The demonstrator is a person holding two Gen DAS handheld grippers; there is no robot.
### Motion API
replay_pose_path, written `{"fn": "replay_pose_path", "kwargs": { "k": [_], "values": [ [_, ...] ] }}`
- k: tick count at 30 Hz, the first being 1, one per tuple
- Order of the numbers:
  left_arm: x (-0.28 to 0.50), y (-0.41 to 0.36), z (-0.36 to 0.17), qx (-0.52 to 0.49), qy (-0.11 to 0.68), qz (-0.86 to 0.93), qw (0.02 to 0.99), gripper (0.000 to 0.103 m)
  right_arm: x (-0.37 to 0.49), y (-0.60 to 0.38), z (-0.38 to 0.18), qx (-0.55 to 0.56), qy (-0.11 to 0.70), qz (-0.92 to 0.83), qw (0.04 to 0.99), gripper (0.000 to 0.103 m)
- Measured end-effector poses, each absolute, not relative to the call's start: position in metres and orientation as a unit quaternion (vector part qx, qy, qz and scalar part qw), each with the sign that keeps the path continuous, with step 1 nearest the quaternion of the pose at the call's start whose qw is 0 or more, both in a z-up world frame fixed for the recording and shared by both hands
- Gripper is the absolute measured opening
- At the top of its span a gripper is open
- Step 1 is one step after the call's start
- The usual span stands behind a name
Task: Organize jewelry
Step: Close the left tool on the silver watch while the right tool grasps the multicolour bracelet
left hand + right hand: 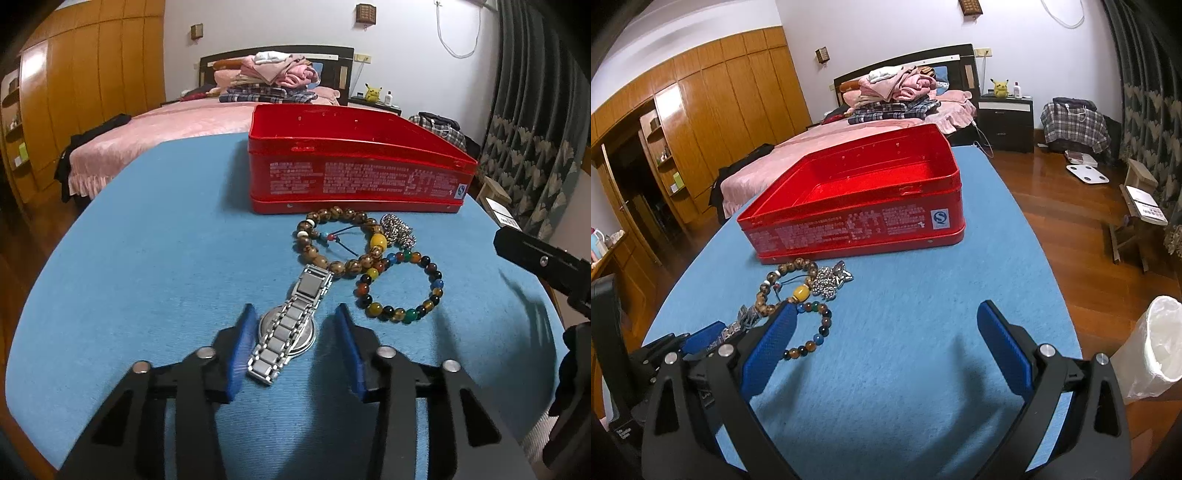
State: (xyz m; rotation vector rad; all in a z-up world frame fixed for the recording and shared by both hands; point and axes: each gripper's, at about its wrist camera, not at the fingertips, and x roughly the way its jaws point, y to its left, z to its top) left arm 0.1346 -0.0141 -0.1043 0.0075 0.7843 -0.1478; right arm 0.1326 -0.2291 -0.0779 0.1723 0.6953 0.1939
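A silver metal watch [286, 330] lies on the blue table between the open fingers of my left gripper [295, 317], which straddles it without touching. Beyond it lie a brown wooden bead bracelet [341, 240], a multicoloured bead bracelet [400, 286] and a silver chain heap [397, 229]. An open, empty red tin box [354, 166] stands behind them. My right gripper [886, 321] is open and empty over bare table, right of the jewelry. The right wrist view shows the box [857, 218], the chain heap [831, 280], both bracelets [812, 328] and part of the watch [746, 317].
The blue table [147, 258] ends at curved edges on all sides. A white-lined bin [1152, 343] stands on the floor to the right. A bed [827, 136] with piled clothes and a wooden wardrobe [701, 110] are behind.
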Motion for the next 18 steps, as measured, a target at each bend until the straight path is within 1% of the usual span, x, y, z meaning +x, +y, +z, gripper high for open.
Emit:
{"fn": "replay_pose_path", "kwargs": {
  "k": [2, 11, 18],
  "values": [
    [0.135, -0.015, -0.104, 0.003, 0.381, -0.069, 0.922, 0.031, 0.133, -0.229, -0.078, 0.086, 0.341, 0.095, 0.931, 0.095],
    [0.134, -0.012, -0.102, -0.021, 0.376, -0.059, 0.924, 0.031, 0.134, -0.222, -0.078, 0.083, 0.348, 0.109, 0.927, 0.095],
    [0.132, 0.0, -0.096, -0.022, 0.361, -0.03, 0.932, 0.031, 0.139, -0.205, -0.083, 0.06, 0.369, 0.126, 0.919, 0.095]
  ]
}}
